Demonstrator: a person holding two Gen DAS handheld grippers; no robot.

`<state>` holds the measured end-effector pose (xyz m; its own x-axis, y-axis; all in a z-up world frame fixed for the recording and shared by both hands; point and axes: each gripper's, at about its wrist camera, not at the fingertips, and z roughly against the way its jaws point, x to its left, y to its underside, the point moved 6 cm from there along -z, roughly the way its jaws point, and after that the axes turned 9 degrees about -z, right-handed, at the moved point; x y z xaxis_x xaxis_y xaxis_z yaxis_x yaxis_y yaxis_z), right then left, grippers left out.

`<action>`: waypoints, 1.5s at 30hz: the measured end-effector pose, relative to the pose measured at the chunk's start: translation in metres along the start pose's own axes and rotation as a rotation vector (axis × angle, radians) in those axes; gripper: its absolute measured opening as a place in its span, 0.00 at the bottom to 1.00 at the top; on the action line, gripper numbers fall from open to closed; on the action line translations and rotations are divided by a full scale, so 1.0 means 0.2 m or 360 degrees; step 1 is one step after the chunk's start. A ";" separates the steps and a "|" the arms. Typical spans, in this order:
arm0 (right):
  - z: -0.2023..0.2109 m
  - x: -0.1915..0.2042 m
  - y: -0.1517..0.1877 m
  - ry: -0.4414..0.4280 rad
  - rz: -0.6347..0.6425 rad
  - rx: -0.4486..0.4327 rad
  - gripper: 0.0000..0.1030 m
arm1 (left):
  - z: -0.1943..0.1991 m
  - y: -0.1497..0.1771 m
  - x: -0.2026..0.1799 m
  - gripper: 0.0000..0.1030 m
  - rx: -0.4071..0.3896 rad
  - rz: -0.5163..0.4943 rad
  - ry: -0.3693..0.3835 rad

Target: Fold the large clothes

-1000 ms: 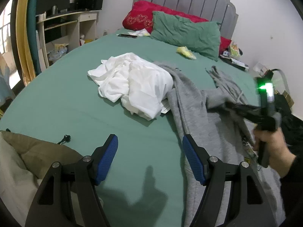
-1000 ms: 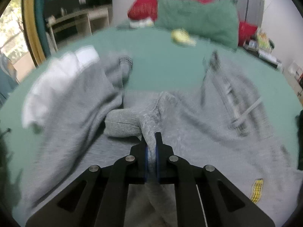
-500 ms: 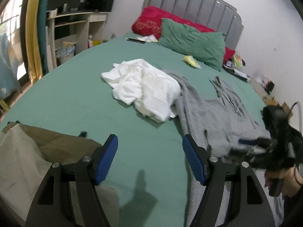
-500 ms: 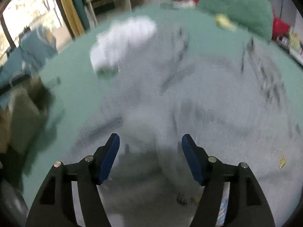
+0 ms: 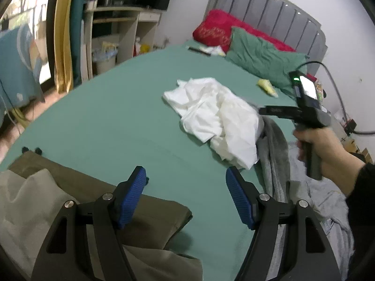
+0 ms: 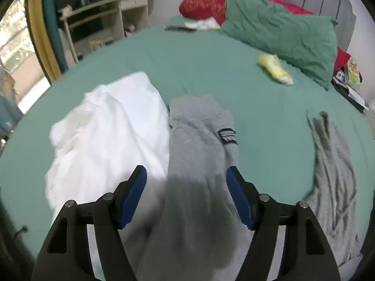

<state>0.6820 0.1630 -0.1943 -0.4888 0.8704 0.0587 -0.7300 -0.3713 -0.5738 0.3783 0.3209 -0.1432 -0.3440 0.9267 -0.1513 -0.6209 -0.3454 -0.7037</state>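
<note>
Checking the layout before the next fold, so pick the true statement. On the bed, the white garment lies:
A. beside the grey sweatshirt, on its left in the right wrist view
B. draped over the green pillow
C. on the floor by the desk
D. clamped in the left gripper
A: in the right wrist view the white garment is crumpled against the left side of the grey sweatshirt on the bed.

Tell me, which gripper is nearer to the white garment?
Right. The right gripper hangs open beside the white garment, over the grey sweatshirt. The left gripper is farther back, over the olive cloth.
</note>
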 end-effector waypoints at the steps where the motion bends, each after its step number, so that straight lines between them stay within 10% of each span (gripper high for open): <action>1: -0.06 0.00 0.01 0.0006 -0.0003 0.0043 0.52 | -0.01 0.00 0.01 0.72 0.0000 0.0022 0.0024; 3: -0.12 -0.04 0.02 -0.0021 -0.0068 0.0105 0.12 | -0.02 -0.01 0.02 0.72 0.0004 0.0042 0.0041; 4: -0.12 -0.04 0.02 -0.0035 -0.0082 0.0116 0.08 | -0.02 0.00 0.01 0.72 0.0007 0.0037 0.0047; 14: 0.85 -0.32 0.01 -0.0162 -0.0184 -0.0437 0.08 | 0.07 0.04 -0.26 0.72 -0.0004 -0.0079 0.0225; 19: 1.31 -0.81 0.47 0.0015 -0.0402 -0.0584 0.08 | 0.09 0.16 -0.56 0.72 0.0059 -0.0286 0.0332; 23: 1.32 -1.25 1.10 0.0080 -0.0831 -0.0437 0.10 | 0.06 0.31 -0.78 0.72 0.0166 -0.0418 0.0413; 25: 1.21 -1.38 1.34 0.0133 -0.0948 -0.0276 0.16 | 0.04 0.37 -0.83 0.72 0.0204 -0.0468 0.0407; 28: 1.13 -1.49 1.65 0.0185 -0.1082 -0.0112 0.79 | 0.03 0.44 -0.90 0.72 0.0233 -0.0511 0.0414; 29: 1.16 -1.50 1.69 0.0223 -0.1071 -0.0149 0.84 | 0.04 0.46 -0.92 0.72 0.0237 -0.0521 0.0420; 36: 1.33 -1.16 1.28 0.0292 -0.0373 -0.0517 0.84 | 0.00 0.45 -0.94 0.72 0.0255 -0.0518 0.0441; 42: 0.86 -0.83 1.19 0.0180 0.0105 -0.0153 0.81 | -0.04 0.45 -0.93 0.72 0.0295 -0.0501 0.0446; 45: 0.84 -0.94 1.22 0.0135 -0.0022 -0.0175 0.56 | -0.07 0.46 -0.92 0.72 0.0310 -0.0515 0.0411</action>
<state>0.5160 -0.1449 -0.2085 -0.4333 0.9013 0.0007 -0.6774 -0.3251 -0.6599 0.3949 0.1209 -0.1907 0.0613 0.9895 -0.1307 -0.7970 -0.0303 -0.6032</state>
